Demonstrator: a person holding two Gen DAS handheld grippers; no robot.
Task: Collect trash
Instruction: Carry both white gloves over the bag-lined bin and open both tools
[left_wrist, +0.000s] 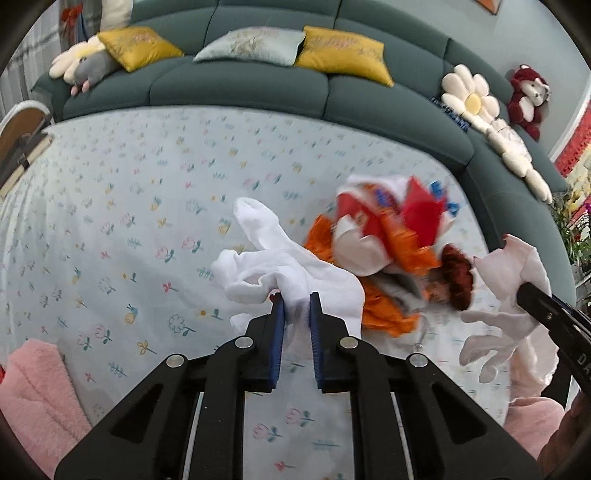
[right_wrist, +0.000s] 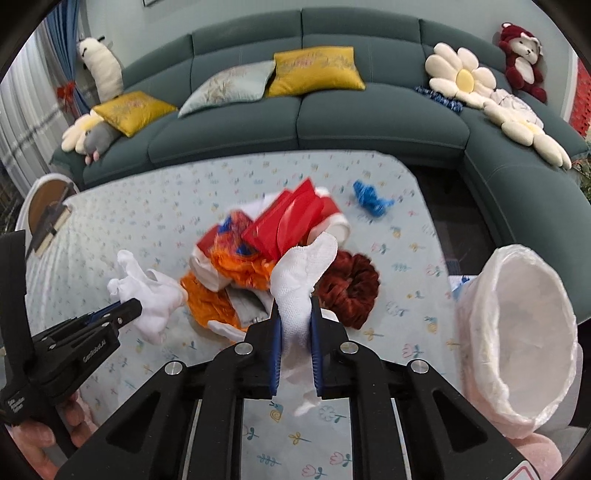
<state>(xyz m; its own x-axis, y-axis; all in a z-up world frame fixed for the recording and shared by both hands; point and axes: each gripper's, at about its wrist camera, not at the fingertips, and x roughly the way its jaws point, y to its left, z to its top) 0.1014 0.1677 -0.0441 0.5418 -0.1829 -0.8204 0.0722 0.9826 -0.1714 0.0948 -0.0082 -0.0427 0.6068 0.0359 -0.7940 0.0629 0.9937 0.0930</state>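
Trash (right_wrist: 258, 258) lies heaped mid-table on the flowered cloth (left_wrist: 129, 221): red and orange wrappers with white scraps, a dark red scrunchie (right_wrist: 349, 284) at the heap's right edge, and a blue scrap (right_wrist: 371, 197) on its own further back to the right.

I have both tongs working at once. The left gripper (left_wrist: 296, 306) is clamped on a white glove (left_wrist: 266, 266) at the heap's left side, the cloth bunched between its blue pads. The right gripper (right_wrist: 295, 314) is clamped on a white tissue (right_wrist: 303, 273) at the heap's near edge; the tissue stands up between the pads and trails out below them. Both pieces look lifted clear of the table, though blur makes that hard to confirm.

The bin (right_wrist: 517, 332), lined with a white bag, waits at the near right corner of the table, and what I can see of its inside looks empty.

By my reading the job has barely begun: nothing visibly binned, two pieces in hand, and the wrappers, the scrunchie and the blue scrap left on the cloth. The sofa (right_wrist: 332, 118) behind, with its cushions and plush toys, seems to play no part.
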